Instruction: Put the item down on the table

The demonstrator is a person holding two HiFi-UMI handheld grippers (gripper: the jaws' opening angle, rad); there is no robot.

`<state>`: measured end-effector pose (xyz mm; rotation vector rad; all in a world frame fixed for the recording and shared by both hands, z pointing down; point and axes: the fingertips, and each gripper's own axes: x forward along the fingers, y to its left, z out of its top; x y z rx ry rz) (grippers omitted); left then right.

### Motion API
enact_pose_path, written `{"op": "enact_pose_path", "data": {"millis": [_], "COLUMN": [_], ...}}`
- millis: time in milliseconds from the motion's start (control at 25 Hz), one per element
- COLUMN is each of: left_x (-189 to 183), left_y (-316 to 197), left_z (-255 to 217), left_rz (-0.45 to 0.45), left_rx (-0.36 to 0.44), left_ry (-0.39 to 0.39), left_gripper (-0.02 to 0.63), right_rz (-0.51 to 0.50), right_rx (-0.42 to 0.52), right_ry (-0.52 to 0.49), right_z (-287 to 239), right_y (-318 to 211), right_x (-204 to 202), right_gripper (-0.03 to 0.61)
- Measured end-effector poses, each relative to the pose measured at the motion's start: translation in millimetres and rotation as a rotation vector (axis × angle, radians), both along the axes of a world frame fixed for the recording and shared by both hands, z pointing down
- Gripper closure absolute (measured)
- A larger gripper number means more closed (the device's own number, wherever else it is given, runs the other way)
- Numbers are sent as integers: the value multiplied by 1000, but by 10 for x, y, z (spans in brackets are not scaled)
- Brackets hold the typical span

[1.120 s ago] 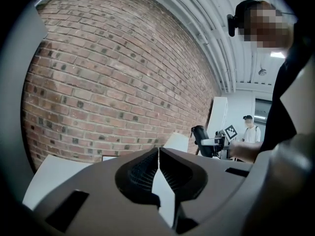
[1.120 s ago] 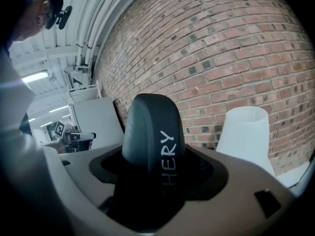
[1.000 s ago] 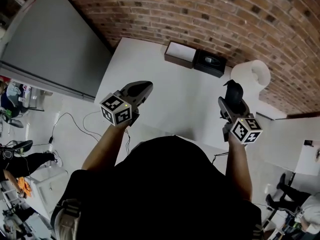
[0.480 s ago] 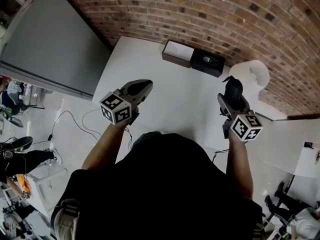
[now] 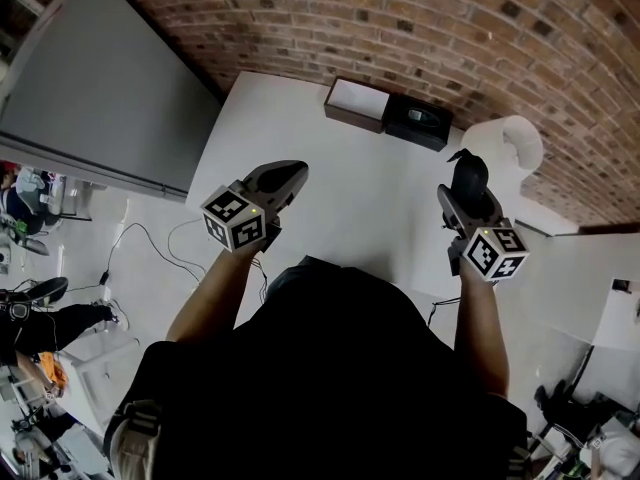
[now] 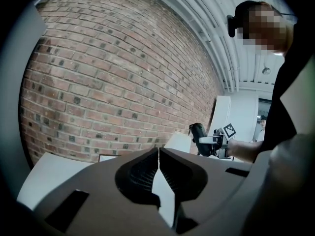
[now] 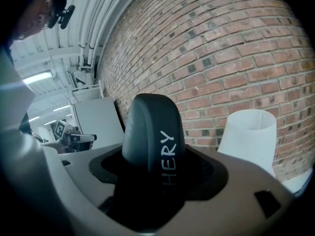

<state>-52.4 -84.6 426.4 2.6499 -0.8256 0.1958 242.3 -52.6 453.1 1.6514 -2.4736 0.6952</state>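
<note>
A black rounded item [image 7: 152, 132] with white lettering stands upright between the jaws of my right gripper [image 7: 152, 168], which is shut on it. In the head view the right gripper [image 5: 466, 180] holds this black item [image 5: 467, 173] above the right side of the white table [image 5: 350, 188]. My left gripper [image 5: 283, 175] hovers over the table's left edge. Its jaws [image 6: 158, 154] meet tip to tip with nothing between them. The left gripper view shows the right gripper [image 6: 209, 140] off to the right with the black item [image 6: 198, 132] sticking out in front.
A brown box with a white top [image 5: 357, 103] and a black box [image 5: 418, 120] sit at the table's far edge by the brick wall. A white lampshade [image 5: 510, 148] stands just beyond the right gripper. A grey panel [image 5: 100, 88] lies to the left.
</note>
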Motion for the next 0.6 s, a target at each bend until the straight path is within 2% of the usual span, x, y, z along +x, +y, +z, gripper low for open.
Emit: {"op": "enact_pose_path", "data": {"millis": [600], "left_x": [-141], "left_y": [-340], "left_z": [34], "left_rz": [-5], "left_rx": [1], "left_ry": [21], "left_gripper": [586], "right_rz": [6], "right_rx": [-9], "right_ry": [35], "right_z": [22], "right_y": [-269], "right_x": [-110], "right_gripper": [222]}}
